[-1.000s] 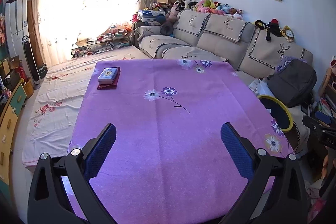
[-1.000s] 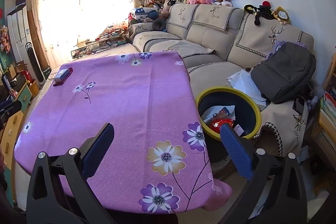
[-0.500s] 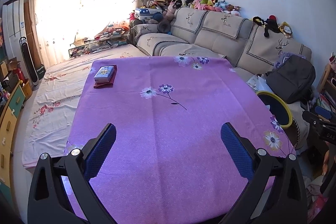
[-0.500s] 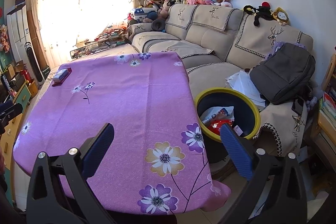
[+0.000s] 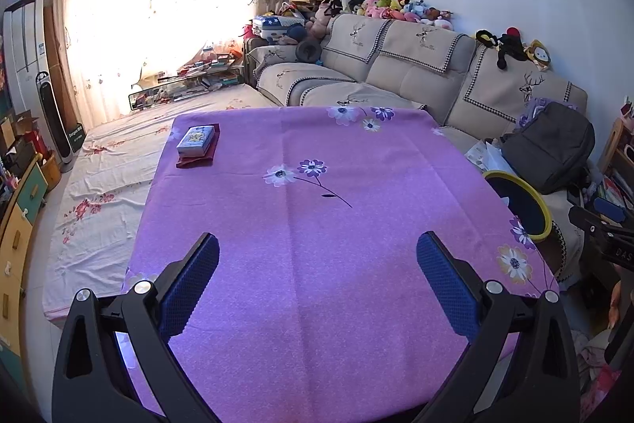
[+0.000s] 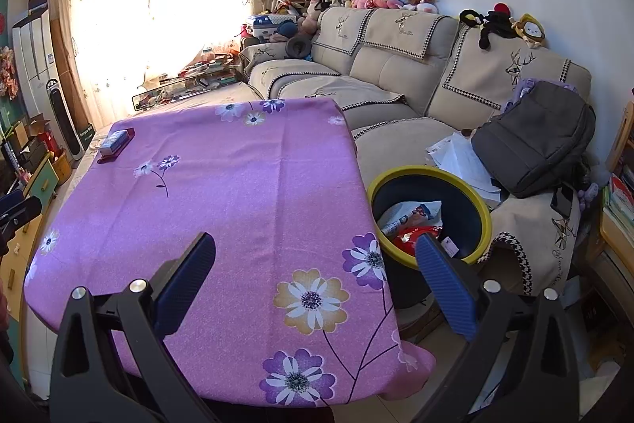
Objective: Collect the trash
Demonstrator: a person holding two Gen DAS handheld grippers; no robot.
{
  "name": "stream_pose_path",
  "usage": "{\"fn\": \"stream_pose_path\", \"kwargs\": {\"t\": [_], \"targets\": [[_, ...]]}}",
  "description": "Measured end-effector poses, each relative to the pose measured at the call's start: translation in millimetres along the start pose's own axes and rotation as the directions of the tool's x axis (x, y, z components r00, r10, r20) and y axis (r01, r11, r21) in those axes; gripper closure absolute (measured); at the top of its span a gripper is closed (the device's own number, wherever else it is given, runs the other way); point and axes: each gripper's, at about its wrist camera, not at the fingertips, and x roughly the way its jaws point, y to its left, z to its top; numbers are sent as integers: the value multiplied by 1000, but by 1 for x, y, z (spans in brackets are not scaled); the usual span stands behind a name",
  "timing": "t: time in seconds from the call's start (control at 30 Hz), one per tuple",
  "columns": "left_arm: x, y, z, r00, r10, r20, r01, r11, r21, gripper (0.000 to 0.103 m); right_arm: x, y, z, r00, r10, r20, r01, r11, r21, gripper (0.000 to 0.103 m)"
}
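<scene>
- My left gripper (image 5: 317, 264) hangs over the near half of the table (image 5: 317, 343), jaws spread wide, nothing between the blue pads (image 5: 190, 288).
- My right gripper (image 6: 315, 266) is above the table's near right corner, also wide open and empty. Its right pad (image 6: 445, 284) overlaps the bin's rim in view; I cannot tell how high above it sits.
- The bin (image 6: 485, 221), dark with a yellow rim, stands on the floor just beside the table's right edge, between table and sofa (image 6: 396, 66). Wrappers (image 6: 412, 221), white and red, already lie inside.
- The purple cloth looks bare of loose litter. Only thing on it: a small box (image 5: 196, 141) resting on a dark red pad (image 5: 198, 157) at the far left corner. Looks like a kept item, not rubbish, though I can't be sure.
- Judgement: collection is at or near its end; the step now is a check sweep.
- To do it well: scan both views along the table edges and the floor by the bin before committing either hand.
- White papers (image 6: 463, 157) lie on the sofa seat beside the grey backpack (image 6: 535, 141). Unclear whether trash; leave unless plainly crumpled.
- If reaching for anything, keep jaws wide, approach low and flat so the cloth doesn't get pinched with it.
</scene>
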Motion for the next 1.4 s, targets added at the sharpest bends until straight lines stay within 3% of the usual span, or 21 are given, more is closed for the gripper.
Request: {"fn": "stream_pose_path", "kwargs": {"t": [1.4], "targets": [[9,-1,-8,1000,-9,-23,9,1000,1,5,0,1,1,1000,0,-2,0,1000,0,7]]}}
